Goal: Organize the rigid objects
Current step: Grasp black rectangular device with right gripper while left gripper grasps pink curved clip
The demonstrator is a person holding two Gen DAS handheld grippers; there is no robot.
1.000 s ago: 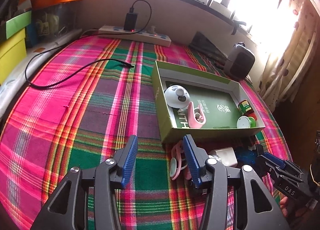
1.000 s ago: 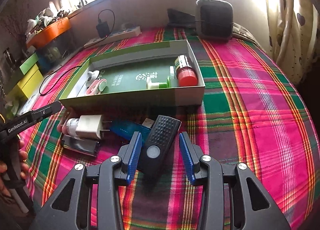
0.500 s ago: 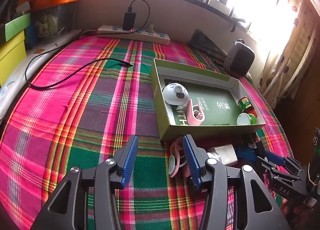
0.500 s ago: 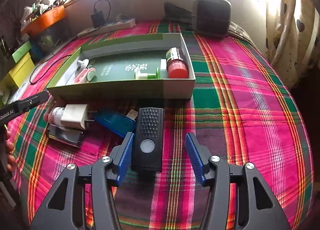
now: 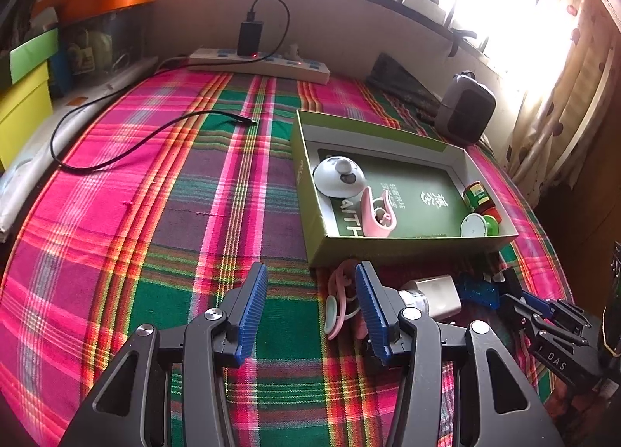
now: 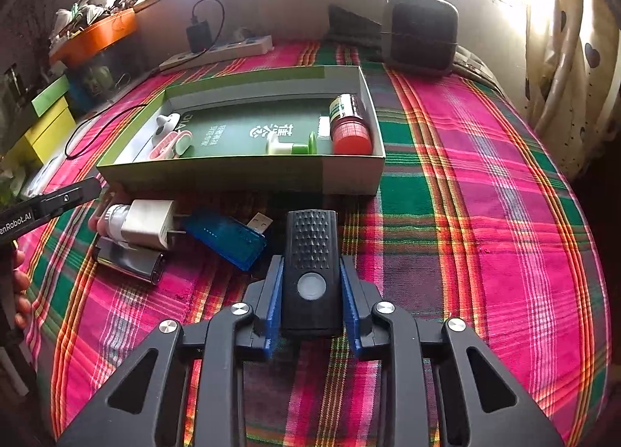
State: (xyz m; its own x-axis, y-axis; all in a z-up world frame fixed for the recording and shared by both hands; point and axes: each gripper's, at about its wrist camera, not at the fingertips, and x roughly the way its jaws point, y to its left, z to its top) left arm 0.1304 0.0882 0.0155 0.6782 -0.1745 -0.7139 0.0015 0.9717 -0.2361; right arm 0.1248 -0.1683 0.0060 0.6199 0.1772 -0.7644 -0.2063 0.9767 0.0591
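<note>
I have the right gripper (image 6: pixel 310 287) clamped on the black remote-like device (image 6: pixel 311 264); its fingers (image 6: pixel 272 299) have just been closing and now press the two long sides, so the device lies straight between them with its ribbed end pointing to the far side. I judge this grip on the narrow sides is good, because the flat body cannot turn between the pads. It rests on the plaid bed cover (image 6: pixel 485 214), just near of the green box (image 6: pixel 240 175), which is surely the place for it.

The left gripper (image 5: pixel 310 307) hovers with its fingers apart and nothing between them; the pink clip (image 5: pixel 337 303) lies just beside its right finger.

In the box there are already a white round gadget (image 5: pixel 339 177), another pink clip (image 5: pixel 376 214), a red-capped bottle (image 6: pixel 349 124) and a small white-green piece (image 6: pixel 289 146). Left of the device lie a blue USB stick (image 6: pixel 225 237), a white charger (image 6: pixel 149 223) and a dark silver item (image 6: pixel 128 260), close together. The near wall of the box stands in the way, so I think the device must be lifted over it.
</note>
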